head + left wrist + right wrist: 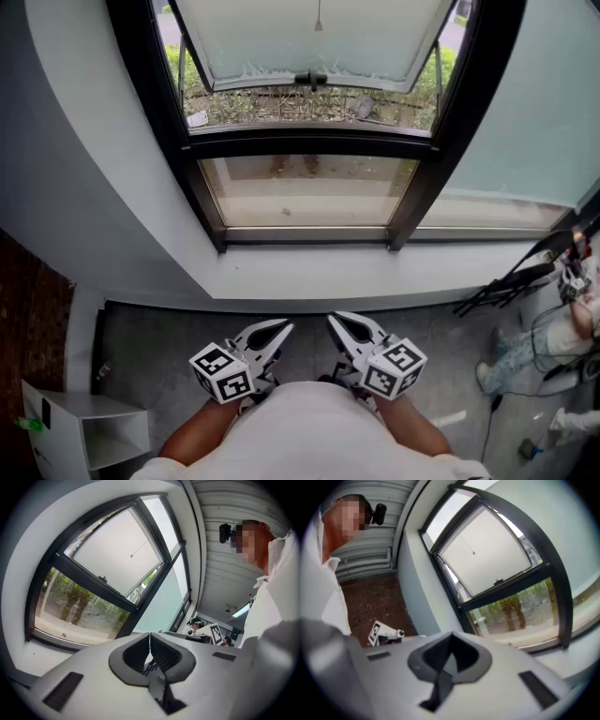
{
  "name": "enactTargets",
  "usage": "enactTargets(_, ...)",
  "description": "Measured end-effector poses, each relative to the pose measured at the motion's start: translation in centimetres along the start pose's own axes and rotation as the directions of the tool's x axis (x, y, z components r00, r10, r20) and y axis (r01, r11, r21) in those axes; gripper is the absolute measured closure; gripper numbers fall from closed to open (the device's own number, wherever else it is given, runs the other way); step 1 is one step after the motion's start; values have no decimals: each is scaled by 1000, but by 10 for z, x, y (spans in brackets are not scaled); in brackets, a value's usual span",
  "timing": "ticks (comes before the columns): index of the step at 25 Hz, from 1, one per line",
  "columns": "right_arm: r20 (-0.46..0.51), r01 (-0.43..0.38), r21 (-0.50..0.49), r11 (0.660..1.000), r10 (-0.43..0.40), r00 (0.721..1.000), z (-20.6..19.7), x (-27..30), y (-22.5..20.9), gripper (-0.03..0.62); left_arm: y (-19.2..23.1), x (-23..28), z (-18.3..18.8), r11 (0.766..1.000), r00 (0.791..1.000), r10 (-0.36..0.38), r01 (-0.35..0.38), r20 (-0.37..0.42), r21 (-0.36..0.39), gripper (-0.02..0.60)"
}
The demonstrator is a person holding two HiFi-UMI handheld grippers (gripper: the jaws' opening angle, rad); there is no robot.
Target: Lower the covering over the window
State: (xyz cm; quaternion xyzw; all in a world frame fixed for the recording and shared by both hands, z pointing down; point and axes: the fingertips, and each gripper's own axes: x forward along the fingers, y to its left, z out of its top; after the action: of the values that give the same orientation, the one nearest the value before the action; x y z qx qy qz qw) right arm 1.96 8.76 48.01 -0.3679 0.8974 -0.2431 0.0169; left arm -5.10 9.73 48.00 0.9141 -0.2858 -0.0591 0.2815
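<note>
Both the left tongs point(150, 644) and the right tongs point(451, 644) were pressed together with nothing between them. They were held low and close to the person's body, well apart from the window point(309, 142).

The covering itself could not be made out with certainty. It was probably rolled up above the pale upper pane point(281, 37). What did show was its thin pull cord point(318, 25), hanging at the middle of that pane and ending in a small knob. The step in hand was therefore judged to be the reach, with the task not yet begun.

To do it well, only 1 of the 2 tongs needed to go up, and the right looked slightly nearer the cord's line. Its tips would have to spread before arriving, because a cord this thin swings away from shut tips. The safest bite was likely just above the knob, so that the knob could act as a stop against slipping.

After that, a slow pull straight down along the cord's own line would probably serve best. A sideways drag might skew the covering or bring the cord against the window handle point(312, 80) below it. The free tongs were best kept low, clear of the sill point(375, 272).
</note>
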Motion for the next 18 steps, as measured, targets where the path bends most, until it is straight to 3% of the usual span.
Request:
enactTargets(12,-27,-23,-13,1000,23,999,-3,-8,-13,574,-3,17,-12,1000,1000,8,-8,-16,17,560)
enactTargets(18,-27,-29,-23,999,28,999,2,-17,-30,572,-1,28,-12,999,998,50,-50,34,-1,560)
